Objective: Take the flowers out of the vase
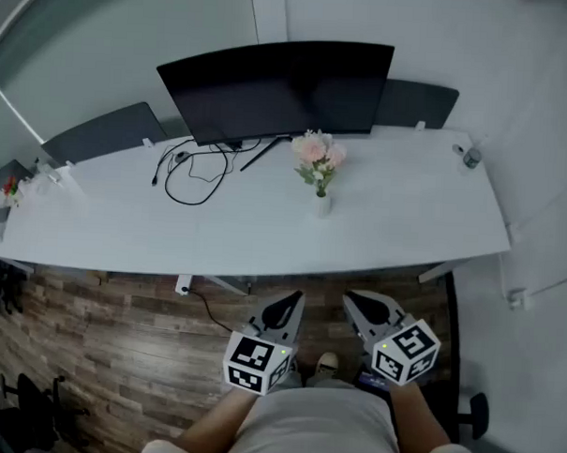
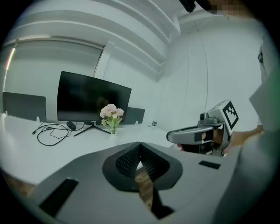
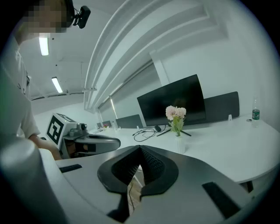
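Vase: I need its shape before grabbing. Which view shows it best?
The right gripper view: the vase looks largest, whole, below the flowers. The head view shows it small from above; the left gripper view, tiny and far.

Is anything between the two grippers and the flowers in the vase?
Nothing visible does. Only bare desk lies between the left gripper, the right gripper and the flowers; the cable lies off to the left.

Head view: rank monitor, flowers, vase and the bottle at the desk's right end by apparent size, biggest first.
1. monitor, by far the largest
2. flowers
3. vase and bottle: both tiny and look about alike, so I'm not ranking them
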Available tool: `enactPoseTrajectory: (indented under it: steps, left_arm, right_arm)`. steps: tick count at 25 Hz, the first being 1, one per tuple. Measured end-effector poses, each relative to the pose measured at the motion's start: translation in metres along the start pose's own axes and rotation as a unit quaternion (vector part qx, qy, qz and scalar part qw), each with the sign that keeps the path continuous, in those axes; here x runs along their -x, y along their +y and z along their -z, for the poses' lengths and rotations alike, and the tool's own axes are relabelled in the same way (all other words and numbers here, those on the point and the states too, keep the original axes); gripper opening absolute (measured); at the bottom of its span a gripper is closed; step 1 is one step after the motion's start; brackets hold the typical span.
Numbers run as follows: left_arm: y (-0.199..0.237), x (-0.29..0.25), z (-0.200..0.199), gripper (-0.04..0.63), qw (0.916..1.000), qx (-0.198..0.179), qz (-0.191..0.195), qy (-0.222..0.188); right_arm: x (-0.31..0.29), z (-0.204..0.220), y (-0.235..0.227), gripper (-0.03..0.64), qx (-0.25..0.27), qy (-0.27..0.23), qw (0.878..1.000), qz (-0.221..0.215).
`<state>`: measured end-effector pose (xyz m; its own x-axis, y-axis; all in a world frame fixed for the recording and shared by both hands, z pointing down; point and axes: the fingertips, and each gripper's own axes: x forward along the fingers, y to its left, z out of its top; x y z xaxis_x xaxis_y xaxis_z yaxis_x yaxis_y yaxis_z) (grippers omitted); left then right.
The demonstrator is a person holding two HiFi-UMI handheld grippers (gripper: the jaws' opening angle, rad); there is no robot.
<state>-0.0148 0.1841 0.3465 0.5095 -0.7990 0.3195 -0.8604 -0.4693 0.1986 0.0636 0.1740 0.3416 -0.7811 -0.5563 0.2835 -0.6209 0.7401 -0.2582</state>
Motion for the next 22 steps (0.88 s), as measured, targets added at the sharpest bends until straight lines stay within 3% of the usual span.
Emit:
enactPoseTrajectory:
  steps: [22]
  left_arm:
    - [0.024,0.032,0.008,0.003,0.9991,-0.010,0.040,-0.001]
  right_arm:
    - [-0.010,-0.007,0.030,0.034,0.001,-0.034,0.998,0.054]
